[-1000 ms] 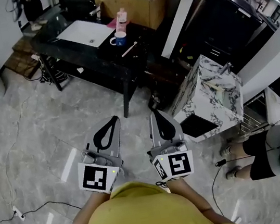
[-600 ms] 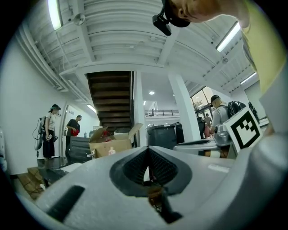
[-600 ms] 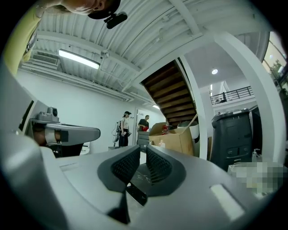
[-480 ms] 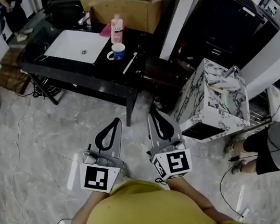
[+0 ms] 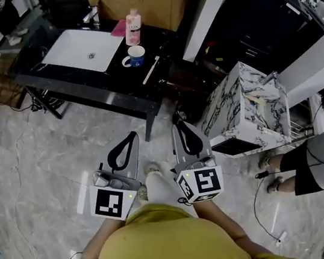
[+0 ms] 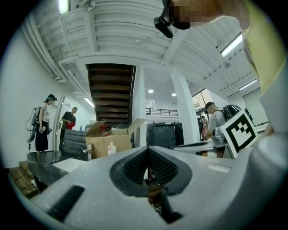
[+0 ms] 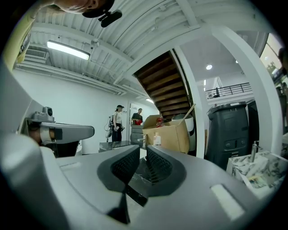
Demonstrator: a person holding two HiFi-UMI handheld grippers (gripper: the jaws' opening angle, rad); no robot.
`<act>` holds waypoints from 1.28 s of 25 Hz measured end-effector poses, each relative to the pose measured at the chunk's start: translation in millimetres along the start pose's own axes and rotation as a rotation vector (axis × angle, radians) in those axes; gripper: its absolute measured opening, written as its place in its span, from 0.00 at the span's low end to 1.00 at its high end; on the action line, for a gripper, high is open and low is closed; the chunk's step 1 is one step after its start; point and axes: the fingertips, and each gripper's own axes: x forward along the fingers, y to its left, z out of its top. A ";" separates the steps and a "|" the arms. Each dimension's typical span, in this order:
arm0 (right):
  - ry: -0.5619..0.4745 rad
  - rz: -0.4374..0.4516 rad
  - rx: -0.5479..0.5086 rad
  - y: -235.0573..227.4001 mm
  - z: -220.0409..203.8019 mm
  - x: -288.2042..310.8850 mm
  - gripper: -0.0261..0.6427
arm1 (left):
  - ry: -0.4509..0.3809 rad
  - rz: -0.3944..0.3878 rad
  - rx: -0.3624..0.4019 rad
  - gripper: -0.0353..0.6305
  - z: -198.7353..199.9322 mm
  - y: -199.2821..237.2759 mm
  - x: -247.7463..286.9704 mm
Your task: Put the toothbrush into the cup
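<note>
Toothbrush (image 5: 151, 71) lies flat near worktop's (image 5: 112, 83) right end, just beside the cup (image 5: 134, 56), not touching it. Both grippers are held over the floor, well short of the worktop. Left gripper (image 5: 132, 136) is closed tight and empty; right gripper (image 5: 179, 126) shows a thin slit and is empty.

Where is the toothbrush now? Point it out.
In the head view, the toothbrush lies flat on the black table near the top centre, just right of the blue-and-white cup, with the pink bottle beyond the cup.
</note>
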 end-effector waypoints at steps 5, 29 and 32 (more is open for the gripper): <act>0.009 -0.009 0.003 -10.1 -2.7 25.3 0.13 | 0.008 0.001 -0.017 0.06 -9.8 17.8 20.2; 0.086 0.048 -0.049 -120.0 -39.6 268.1 0.05 | 0.196 -0.071 0.014 0.06 -93.9 134.1 259.9; 0.112 0.056 -0.053 -131.8 -53.7 290.3 0.05 | 0.281 -0.092 -0.013 0.06 -126.3 139.6 282.5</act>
